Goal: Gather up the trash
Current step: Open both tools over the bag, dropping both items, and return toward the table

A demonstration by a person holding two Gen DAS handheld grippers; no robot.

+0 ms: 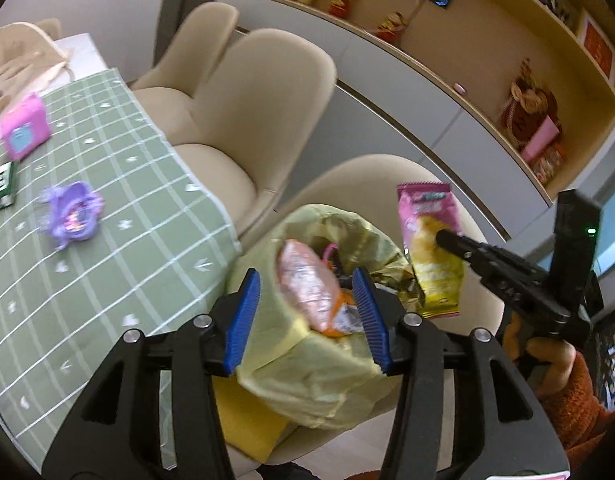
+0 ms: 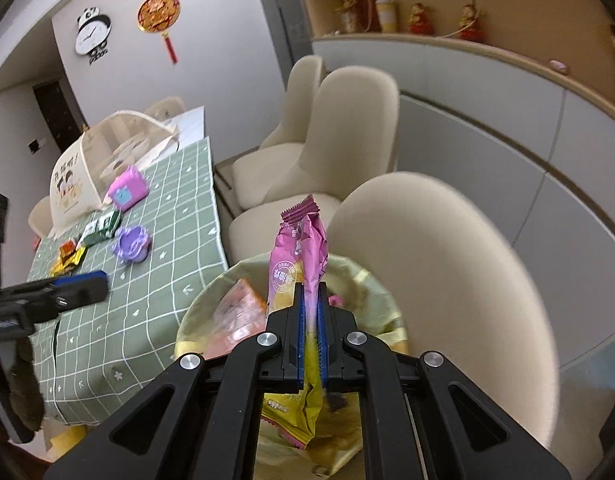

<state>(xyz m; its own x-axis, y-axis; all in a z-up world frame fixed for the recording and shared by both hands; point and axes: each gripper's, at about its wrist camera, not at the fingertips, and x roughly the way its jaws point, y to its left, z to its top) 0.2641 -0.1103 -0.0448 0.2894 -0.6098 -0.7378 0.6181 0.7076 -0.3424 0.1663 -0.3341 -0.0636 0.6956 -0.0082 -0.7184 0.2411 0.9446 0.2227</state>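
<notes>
A trash bin lined with a pale yellow bag [image 1: 319, 364] stands beside the table, with wrappers [image 1: 307, 288] inside. My left gripper [image 1: 305, 312] is open, its blue pads either side of the bag's near rim, holding nothing. My right gripper [image 2: 311, 320] is shut on a pink and yellow snack packet [image 2: 297, 264] and holds it upright over the bin's opening [image 2: 211, 292]. The packet [image 1: 431, 248] and the right gripper [image 1: 451, 238] also show in the left wrist view, just right of the bin.
A green checked tablecloth [image 1: 87, 264] carries a purple toy [image 1: 73, 214], a pink box [image 1: 23, 130], a green packet [image 2: 103, 228] and small wrappers [image 2: 69, 258]. Cream chairs [image 1: 259, 120] stand along the table and behind the bin. A mesh food cover [image 2: 107, 160] sits further back.
</notes>
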